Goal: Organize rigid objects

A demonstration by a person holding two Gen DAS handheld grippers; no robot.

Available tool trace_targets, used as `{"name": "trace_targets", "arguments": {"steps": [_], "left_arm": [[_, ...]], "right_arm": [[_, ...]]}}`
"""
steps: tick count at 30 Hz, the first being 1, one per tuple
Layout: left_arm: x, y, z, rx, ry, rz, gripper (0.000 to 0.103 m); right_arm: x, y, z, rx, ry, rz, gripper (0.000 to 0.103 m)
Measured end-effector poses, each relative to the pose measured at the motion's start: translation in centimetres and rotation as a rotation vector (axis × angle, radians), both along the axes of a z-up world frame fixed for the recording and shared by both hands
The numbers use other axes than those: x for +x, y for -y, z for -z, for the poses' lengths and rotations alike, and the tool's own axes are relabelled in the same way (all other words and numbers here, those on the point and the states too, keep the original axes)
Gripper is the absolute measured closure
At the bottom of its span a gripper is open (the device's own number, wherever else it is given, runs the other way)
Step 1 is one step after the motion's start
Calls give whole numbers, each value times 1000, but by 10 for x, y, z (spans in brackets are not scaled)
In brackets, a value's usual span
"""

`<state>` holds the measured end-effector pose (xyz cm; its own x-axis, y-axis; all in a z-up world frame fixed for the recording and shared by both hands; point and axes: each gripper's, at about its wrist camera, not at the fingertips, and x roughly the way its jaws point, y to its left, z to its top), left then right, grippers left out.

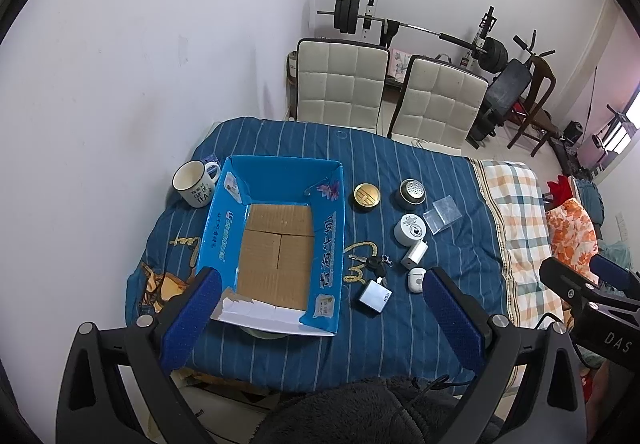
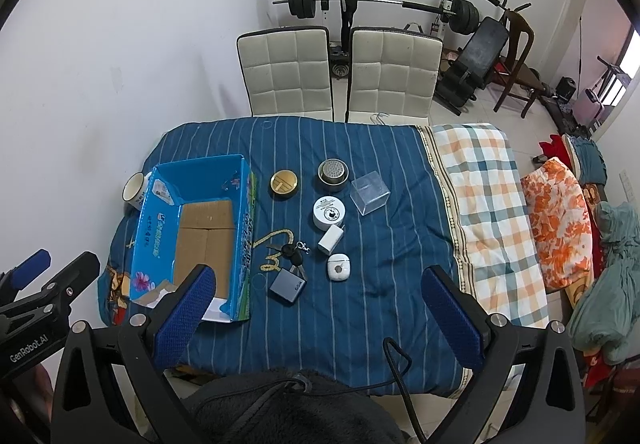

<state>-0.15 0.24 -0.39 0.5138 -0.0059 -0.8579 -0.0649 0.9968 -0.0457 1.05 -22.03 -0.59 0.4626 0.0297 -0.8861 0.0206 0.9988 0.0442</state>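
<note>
Both claws hang wide and empty above a blue striped quilt (image 2: pixel 360 308): the left gripper (image 1: pixel 320 308) over an open blue carton (image 1: pixel 280 244), the right gripper (image 2: pixel 316 308) nearer the loose items. Beside the carton lie a brass round tin (image 2: pixel 284 183), a metal strainer (image 2: pixel 333 173), a clear plastic box (image 2: pixel 370 191), a white jar (image 2: pixel 329 212), a charger (image 2: pixel 331 238), keys (image 2: pixel 292 254), an earbud case (image 2: pixel 337 267) and a grey power adapter (image 2: pixel 287 286). A mug (image 1: pixel 196 183) stands touching the carton's far corner.
</note>
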Motion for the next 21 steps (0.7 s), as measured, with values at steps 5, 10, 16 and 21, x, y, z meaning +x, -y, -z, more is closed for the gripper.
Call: {"name": "trace_targets", "arguments": {"steps": [5, 10, 16, 21], "left_arm": [[1, -3, 1, -12, -4, 3, 0], [4, -3, 0, -9, -8, 0, 0], [12, -2, 1, -5, -3, 2, 0], [-2, -9, 3, -10, -4, 1, 0]], "right_arm": [[0, 0, 0, 2, -6, 0, 0], [0, -1, -1, 0, -2, -3, 0], [-1, -2, -1, -3, 0, -4, 0], [-1, -4, 1, -8, -6, -10, 0]]}}
